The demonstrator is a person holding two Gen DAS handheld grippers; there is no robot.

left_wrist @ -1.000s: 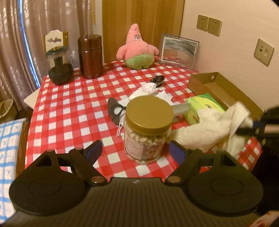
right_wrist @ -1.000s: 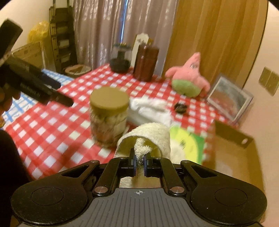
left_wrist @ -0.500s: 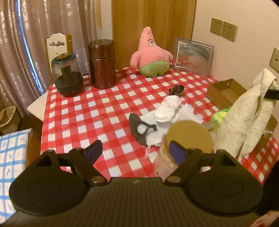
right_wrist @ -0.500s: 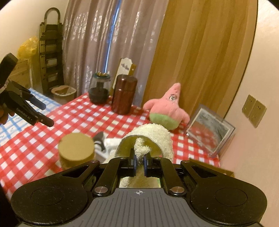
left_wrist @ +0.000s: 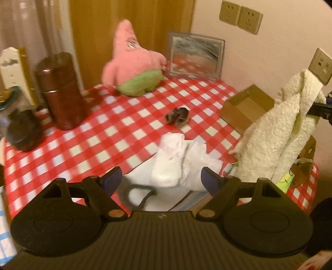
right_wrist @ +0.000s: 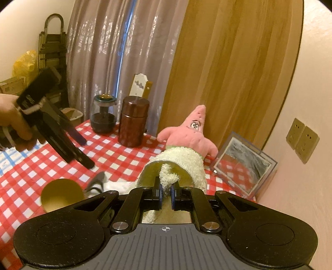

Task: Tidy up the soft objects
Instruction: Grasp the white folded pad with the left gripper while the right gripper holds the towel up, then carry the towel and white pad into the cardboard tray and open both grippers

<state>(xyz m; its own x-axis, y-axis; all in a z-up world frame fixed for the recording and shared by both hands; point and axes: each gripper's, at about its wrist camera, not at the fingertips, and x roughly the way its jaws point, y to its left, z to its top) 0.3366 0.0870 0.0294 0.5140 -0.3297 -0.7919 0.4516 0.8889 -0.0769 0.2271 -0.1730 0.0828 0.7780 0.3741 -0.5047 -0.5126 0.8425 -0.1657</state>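
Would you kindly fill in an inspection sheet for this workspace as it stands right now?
Surface: table under a red-and-white checked cloth.
Job's things: cream towel hanging lifted beside the cardboard box; white cloths heaped on the table; pink plush upright at the back.
Clutter: brown canister, dark glass jar, gold-lidded jar, framed picture, small dark item.
Grippers: left gripper open above the cloths, holding nothing; right gripper shut on the towel.
Cables: nothing seen.
Surroundings: curtains, wall sockets.
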